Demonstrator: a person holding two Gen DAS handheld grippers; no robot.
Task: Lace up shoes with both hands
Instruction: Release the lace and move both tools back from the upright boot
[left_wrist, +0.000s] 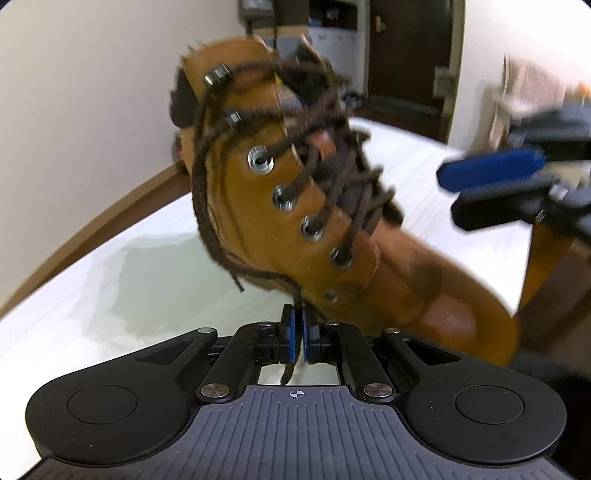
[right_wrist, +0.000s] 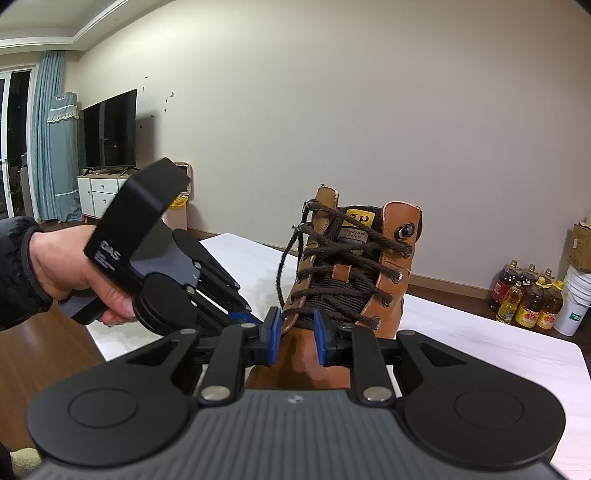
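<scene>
Tan leather lace-up boot (right_wrist: 354, 266) standing upright on a white bench (right_wrist: 480, 347), toe toward the right wrist camera, its dark brown lace (right_wrist: 347, 254) crossed through the metal eyelets (left_wrist: 284, 197) up to the hooks at the collar. Left tool (left_wrist: 298, 332): blue pads drawn almost together and clamped on the free end of the lace, which runs down from the boot's side, passes between the pads and shows its frayed tip just behind them. In the left wrist view the boot is motion-blurred and leans across the frame, and a slack loop of lace hangs along its side. Right tool (right_wrist: 295, 334): jaws parted about halfway, one blue pad on each side of the boot's toe area just below the lowest lace crossing; whether the pads press on the leather cannot be told. In the right wrist view a person's hand (right_wrist: 70, 273) in a dark sleeve holds the left tool's handle at the left of the boot. Background: television (right_wrist: 109, 134) on a white cabinet, blue curtain, oil bottles (right_wrist: 528, 299) on the floor against the wall.
</scene>
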